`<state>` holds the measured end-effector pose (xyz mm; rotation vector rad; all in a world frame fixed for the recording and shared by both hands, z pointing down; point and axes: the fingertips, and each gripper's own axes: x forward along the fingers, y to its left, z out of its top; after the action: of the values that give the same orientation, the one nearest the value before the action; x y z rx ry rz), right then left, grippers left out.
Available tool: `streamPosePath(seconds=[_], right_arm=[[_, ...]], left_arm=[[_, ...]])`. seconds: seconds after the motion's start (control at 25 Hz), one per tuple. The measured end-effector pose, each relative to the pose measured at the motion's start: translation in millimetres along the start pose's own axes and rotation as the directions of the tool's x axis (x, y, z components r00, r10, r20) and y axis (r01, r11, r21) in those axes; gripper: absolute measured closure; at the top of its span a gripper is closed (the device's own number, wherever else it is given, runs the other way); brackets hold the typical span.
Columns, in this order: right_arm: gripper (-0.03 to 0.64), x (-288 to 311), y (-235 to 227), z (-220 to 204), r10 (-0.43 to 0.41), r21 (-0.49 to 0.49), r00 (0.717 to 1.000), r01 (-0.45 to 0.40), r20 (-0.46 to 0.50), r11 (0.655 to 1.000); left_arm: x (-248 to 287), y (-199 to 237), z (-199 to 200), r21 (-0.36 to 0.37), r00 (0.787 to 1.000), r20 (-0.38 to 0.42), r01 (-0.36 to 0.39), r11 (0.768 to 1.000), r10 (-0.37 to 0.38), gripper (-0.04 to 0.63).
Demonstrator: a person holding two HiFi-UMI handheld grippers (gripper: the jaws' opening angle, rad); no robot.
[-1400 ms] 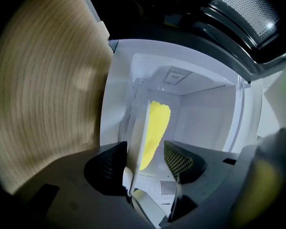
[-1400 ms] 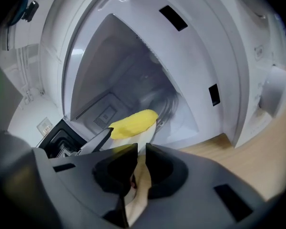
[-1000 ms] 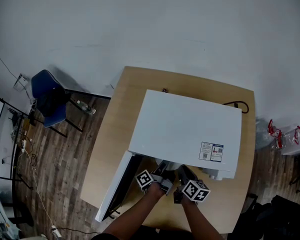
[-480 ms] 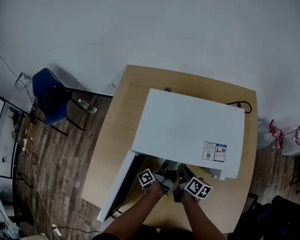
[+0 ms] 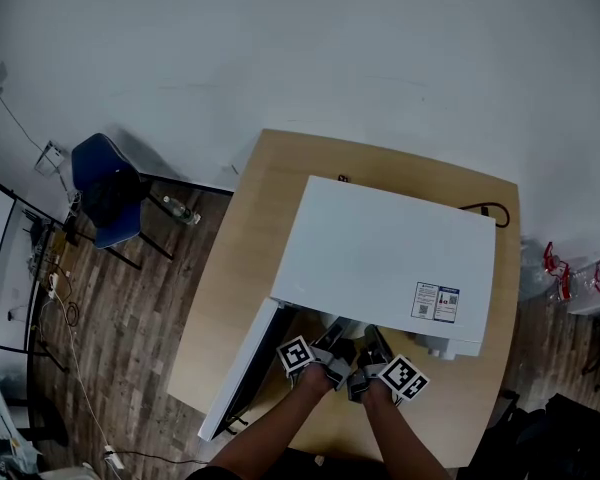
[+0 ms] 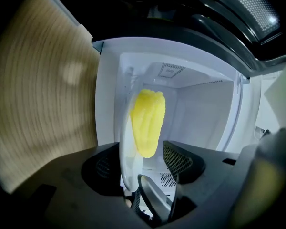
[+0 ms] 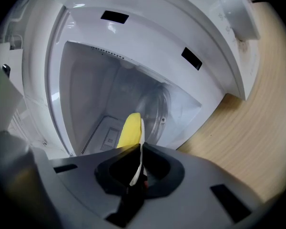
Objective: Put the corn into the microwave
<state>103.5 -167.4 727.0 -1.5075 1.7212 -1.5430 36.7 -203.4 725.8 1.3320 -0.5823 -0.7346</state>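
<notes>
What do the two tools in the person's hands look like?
The left tool is dark grey with mesh-patterned pads. The right tool, its jaws closing on a white plate, is lighter grey with a black middle. Each carries a cube of black-and-white square markers. No sleeves show on the forearms.

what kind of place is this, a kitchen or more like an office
Likely an office or lab workroom, not a kitchen: the white microwave stands alone on a plain wooden table by a bare wall, with a blue chair and loose cables on the plank floor beside it.
</notes>
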Motion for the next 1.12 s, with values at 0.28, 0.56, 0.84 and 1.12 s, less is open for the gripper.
streamPosePath(seconds=[0.28, 0.56, 0.84, 1.12], right_arm=[[0.546, -4.2, -8.6, 14.6, -0.008, 0.085, 0.998, 0.003, 0.065, 0.996], [0.541, -6.6, -25.2, 16.4, -0.038, 0.14, 0.995, 0.024, 0.094, 0.99], [0.534, -0.6, -25.7, 15.4, -0.043, 0.113, 0.995, 0.032, 0.092, 0.993], [0.41, -17.0, -37.6, 9.5, -0.121, 0.024, 0.992, 0.12, 0.044, 0.992]], left_arm=[[-15.2, 5.4, 7.9, -0.011, 0.999, 0.048, 0.002, 1.0, -0.001, 0.359], [-20.5, 10.3, 5.0, -0.004, 0.999, 0.031, -0.025, 1.0, 0.025, 0.371], [-28.5, 20.9, 4.4, 0.041, 0.998, 0.032, -0.063, 0.997, 0.061, 0.402], [-31.0, 29.9, -3.0, 0.011, 0.996, 0.019, -0.092, 0.996, 0.092, 0.426]])
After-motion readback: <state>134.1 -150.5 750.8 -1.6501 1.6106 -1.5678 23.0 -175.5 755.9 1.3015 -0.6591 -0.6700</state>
